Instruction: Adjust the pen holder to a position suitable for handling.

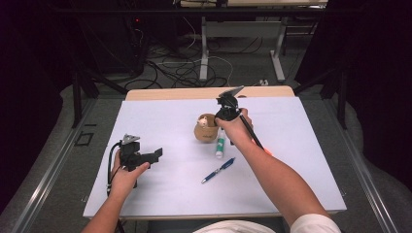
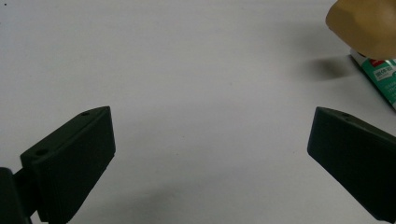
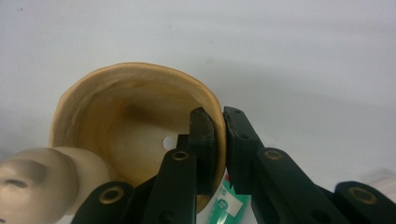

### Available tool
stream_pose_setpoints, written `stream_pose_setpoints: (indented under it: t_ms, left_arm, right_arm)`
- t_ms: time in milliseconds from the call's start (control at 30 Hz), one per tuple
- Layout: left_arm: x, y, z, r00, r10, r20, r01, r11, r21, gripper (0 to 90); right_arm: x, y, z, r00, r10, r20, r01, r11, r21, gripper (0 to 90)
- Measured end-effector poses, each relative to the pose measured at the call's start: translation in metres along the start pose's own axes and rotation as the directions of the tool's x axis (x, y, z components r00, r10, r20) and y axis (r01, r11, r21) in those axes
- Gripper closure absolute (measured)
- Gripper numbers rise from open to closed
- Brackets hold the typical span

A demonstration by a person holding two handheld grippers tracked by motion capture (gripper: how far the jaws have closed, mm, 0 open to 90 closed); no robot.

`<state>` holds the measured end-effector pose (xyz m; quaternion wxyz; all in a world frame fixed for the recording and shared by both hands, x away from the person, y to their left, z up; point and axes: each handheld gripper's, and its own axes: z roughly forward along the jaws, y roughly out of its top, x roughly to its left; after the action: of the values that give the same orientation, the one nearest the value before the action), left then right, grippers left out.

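The right gripper (image 3: 219, 140) was clamped on the rim of a tan clay pot (image 3: 126, 126), with 1 jaw inside the wall and the other outside it, the rim pinched between the pads. Seen from above, that pot (image 1: 206, 128) stood near the middle of the white table (image 1: 160, 194), just beyond a green-and-white tube (image 1: 220, 146) lying flat on the surface. A pale, rounded figure sat at the pot's edge (image 3: 42, 179) (too blurred to say what it depicted). A small hole showed in the pot's bottom. A blue pen (image 1: 218, 170) lay nearer the person, apart from the tube. The left gripper (image 1: 145, 158) rested low over the table at the left side, well apart from the pot, its 2 jaws standing wide with nothing but bare white surface between them. In the left gripper view the pot (image 2: 364, 25) and the tube (image 2: 380, 77) appeared at the far upper right.
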<state>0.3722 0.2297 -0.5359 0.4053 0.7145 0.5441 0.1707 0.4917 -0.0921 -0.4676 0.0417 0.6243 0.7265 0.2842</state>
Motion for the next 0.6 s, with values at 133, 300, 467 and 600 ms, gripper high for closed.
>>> stream_pose_setpoints:
  t_ms: [133,300,467,600]
  left_arm:
    - [0.000,0.000,0.000,1.0000,0.002,-0.002,-0.002,1.0000,-0.001,1.0]
    - [0.000,0.000,0.000,1.0000,0.004,-0.002,-0.004,1.0000,0.001,1.1]
    - [-0.001,0.000,0.000,1.0000,0.006,0.002,-0.006,1.0000,0.008,1.1]
    - [-0.001,0.000,0.000,1.0000,0.006,0.003,-0.006,0.9999,0.008,1.1]
  right_arm:
    - [0.006,-0.005,0.005,0.9997,-0.020,-0.011,0.020,0.999,0.025,82.7]
    - [0.017,-0.012,0.011,0.9983,-0.056,-0.018,0.056,0.998,0.033,82.7]
    - [0.026,-0.017,0.015,0.9947,-0.103,-0.001,0.103,0.993,0.064,82.7]
    - [0.030,-0.020,0.018,0.9933,-0.116,0.009,0.115,0.990,0.077,82.7]
